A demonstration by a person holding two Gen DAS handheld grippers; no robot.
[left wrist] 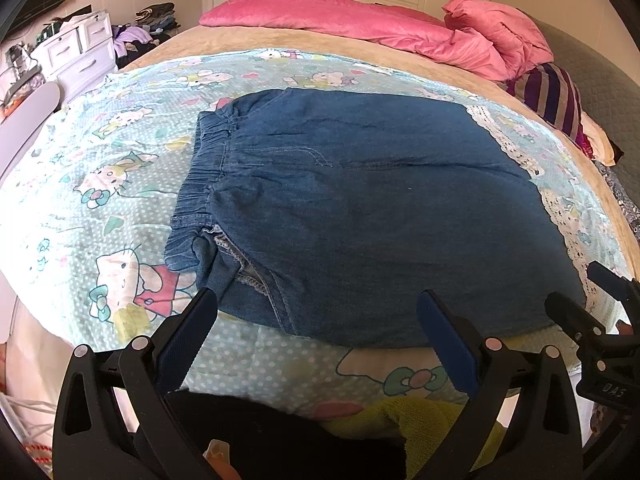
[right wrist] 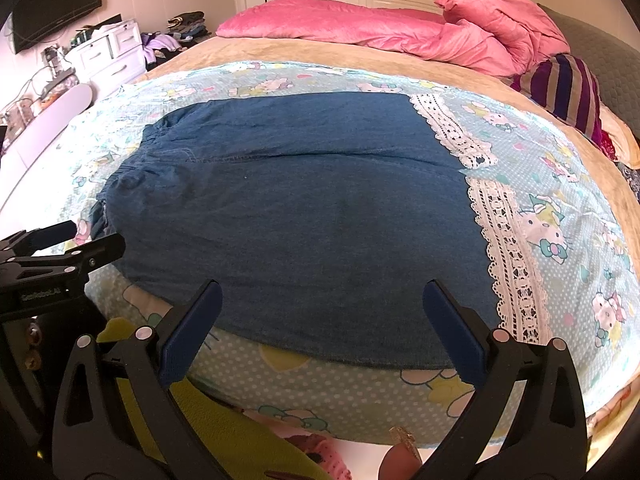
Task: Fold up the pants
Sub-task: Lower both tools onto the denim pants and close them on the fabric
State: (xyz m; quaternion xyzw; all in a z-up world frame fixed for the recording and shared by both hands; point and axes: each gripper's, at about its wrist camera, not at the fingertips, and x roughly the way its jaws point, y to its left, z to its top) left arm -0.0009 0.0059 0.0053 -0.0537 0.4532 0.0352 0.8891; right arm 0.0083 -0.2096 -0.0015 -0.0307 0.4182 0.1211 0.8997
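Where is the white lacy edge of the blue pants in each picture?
Left wrist view: the lace hem runs down the right side of the denim pants, toward the picture's right edge.
Right wrist view: the lace hem is right of centre, larger, running from mid-picture to the lower right.
Shared landmark: the pink quilt at the far end of the bed.

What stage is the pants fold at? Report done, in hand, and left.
Done: the denim pants lie spread flat on the cartoon-print sheet, elastic waistband to the left, lace-trimmed hems to the right; whether a lengthwise fold is already made cannot be told. In hand: nothing; the left gripper and right gripper hover open at the near edge. Left: grip the near edge and fold.
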